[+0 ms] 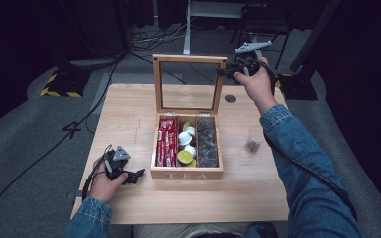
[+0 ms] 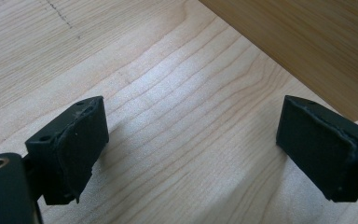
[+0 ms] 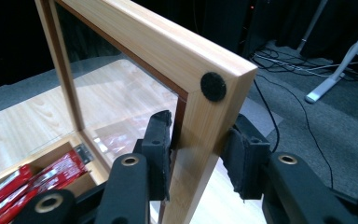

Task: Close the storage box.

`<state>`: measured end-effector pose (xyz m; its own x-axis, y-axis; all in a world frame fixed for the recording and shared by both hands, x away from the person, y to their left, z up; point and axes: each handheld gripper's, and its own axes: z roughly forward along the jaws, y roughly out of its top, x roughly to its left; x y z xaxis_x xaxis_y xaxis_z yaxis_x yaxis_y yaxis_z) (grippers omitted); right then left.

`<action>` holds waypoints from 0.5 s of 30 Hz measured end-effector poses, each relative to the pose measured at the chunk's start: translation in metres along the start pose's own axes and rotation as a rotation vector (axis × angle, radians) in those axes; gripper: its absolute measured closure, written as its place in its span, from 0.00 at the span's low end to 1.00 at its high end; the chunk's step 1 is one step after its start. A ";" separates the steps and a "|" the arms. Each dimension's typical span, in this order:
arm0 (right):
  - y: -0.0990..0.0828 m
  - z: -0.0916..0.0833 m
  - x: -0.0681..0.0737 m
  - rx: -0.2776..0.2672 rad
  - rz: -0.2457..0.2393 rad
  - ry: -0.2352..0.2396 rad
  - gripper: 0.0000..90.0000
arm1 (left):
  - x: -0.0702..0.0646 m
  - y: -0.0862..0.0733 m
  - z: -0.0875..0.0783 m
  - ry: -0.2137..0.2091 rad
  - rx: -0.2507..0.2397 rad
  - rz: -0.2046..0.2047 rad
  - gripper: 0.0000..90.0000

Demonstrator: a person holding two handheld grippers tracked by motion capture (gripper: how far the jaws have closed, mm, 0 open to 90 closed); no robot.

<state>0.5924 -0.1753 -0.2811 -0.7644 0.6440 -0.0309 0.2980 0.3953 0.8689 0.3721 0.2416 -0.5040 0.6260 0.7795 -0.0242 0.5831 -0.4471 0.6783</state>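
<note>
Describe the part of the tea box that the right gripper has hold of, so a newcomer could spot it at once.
On the pale wooden table stands a box lettered TEA. Its lid stands upright at the back. Unlike the box below, it is a wooden frame around a clear pane, and the right gripper straddles its side rail.

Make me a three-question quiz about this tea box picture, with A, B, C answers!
1. Where do the right tongs sit?
A. on the lid's frame
B. inside the box
C. flat on the table

2. What colour are the packets in the box's left compartment?
A. blue
B. red
C. white

3. How is the tea box lid?
A. shut
B. taken off
C. standing open

Answers: 1 A, the right gripper view shows the wooden frame between the pads. 2 B, they show red in the high view. 3 C, the glass lid stands upright behind the box.
</note>
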 end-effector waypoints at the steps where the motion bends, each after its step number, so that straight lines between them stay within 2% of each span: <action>1: -0.001 -0.003 0.001 0.000 -0.005 0.006 0.72 | 0.000 0.000 0.000 0.000 0.000 0.000 0.11; 15: -0.010 -0.033 0.028 0.007 -0.024 0.060 0.74 | 0.000 0.000 0.000 0.000 0.001 0.002 0.11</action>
<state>0.5489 -0.1827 -0.2744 -0.8042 0.5939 -0.0213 0.2832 0.4144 0.8649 0.3723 0.2417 -0.5040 0.6268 0.7788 -0.0228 0.5824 -0.4489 0.6777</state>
